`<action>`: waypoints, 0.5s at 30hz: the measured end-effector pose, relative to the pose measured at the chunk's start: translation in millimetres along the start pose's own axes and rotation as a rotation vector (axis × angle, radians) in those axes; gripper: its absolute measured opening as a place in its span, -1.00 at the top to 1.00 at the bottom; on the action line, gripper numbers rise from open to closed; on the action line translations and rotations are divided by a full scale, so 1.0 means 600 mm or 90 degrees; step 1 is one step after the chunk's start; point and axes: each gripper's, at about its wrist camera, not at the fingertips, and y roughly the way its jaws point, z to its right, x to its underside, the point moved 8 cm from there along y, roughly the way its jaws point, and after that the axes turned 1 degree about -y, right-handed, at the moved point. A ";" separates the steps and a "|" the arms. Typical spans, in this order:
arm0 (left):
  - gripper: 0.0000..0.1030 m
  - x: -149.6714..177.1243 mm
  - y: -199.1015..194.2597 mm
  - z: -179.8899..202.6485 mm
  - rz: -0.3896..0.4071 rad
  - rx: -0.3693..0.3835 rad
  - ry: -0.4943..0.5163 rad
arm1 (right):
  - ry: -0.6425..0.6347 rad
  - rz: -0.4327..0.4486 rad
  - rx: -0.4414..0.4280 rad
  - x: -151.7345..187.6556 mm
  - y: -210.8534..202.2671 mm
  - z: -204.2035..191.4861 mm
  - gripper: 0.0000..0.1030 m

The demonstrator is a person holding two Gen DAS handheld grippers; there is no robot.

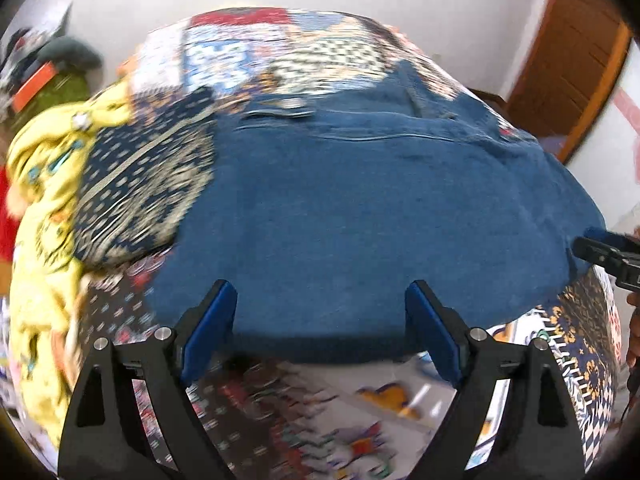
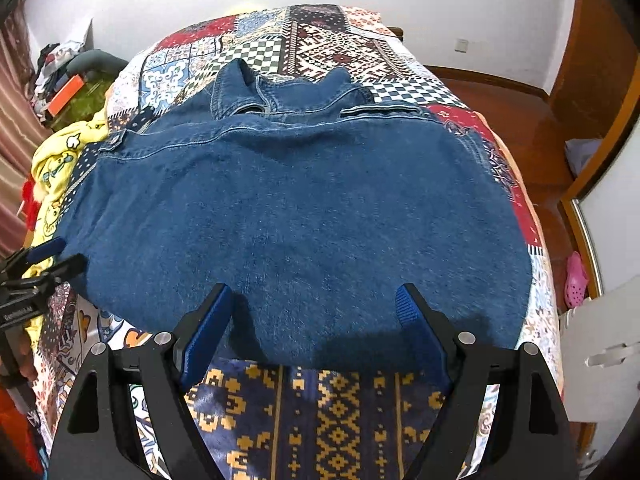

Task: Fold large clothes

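A blue denim jacket [image 2: 296,208] lies spread flat on the patchwork bed, collar at the far end; it also fills the left wrist view [image 1: 360,208], which is blurred. My left gripper [image 1: 320,300] is open and empty, its blue pads just above the jacket's near hem. My right gripper [image 2: 314,300] is open and empty over the near hem as well. The left gripper shows at the left edge of the right wrist view [image 2: 52,256], beside the jacket's left edge. The right gripper shows at the right edge of the left wrist view [image 1: 600,252].
The bed has a patchwork quilt [image 2: 340,52]. Yellow printed clothing [image 2: 56,160] lies on the bed's left side, also in the left wrist view [image 1: 44,184]. Clutter [image 2: 60,80] sits on the floor far left. Wooden floor [image 2: 520,120], a pink shoe [image 2: 576,278] and white furniture [image 2: 600,356] are right.
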 end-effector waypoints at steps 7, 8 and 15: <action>-0.71 0.044 0.008 -0.075 -0.057 0.070 -0.139 | 0.001 0.012 0.009 -0.002 -0.009 -0.004 -0.57; -0.71 0.051 0.012 -0.076 -0.065 0.088 -0.157 | 0.003 0.011 0.007 -0.002 -0.008 -0.004 -0.57; -0.70 0.063 0.041 -0.060 -0.075 0.260 -0.315 | -0.008 0.000 0.019 0.004 0.008 -0.014 -0.57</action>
